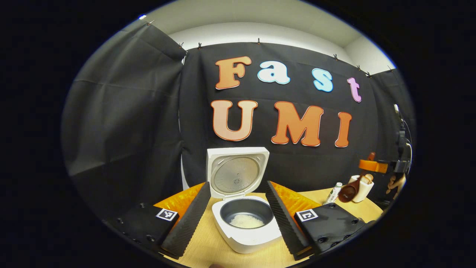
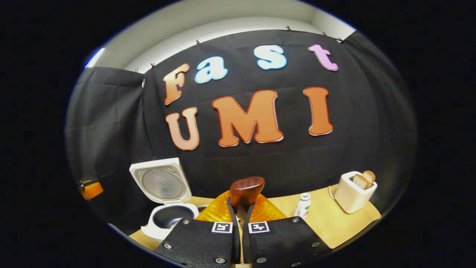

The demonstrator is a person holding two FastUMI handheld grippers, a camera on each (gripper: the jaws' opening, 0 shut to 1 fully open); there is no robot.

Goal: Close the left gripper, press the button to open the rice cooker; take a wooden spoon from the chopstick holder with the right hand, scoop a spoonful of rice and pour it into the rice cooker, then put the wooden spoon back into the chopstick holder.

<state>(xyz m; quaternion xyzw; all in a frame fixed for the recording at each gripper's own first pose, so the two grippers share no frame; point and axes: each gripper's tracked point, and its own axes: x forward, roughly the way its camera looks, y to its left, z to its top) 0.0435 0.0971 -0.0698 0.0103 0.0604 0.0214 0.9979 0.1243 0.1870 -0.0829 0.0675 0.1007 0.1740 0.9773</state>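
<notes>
One spoon (image 2: 246, 191) pinched in my right gripper (image 2: 241, 216), left gripper (image 1: 238, 212) spread wide; a loose grip could drop it short of the holder.

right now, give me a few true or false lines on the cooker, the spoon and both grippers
1. The cooker has its lid up. True.
2. The pot is empty. False: a small heap of rice lies in it.
3. The right gripper is shut on the spoon. True: both fingers press its handle, bowl end up.
4. The left gripper is shut. False: its fingers stand wide apart, either side of the cooker.
5. The toaster holds bread. True.
6. The bottle lies on its side. False: it stands upright on the table.
</notes>
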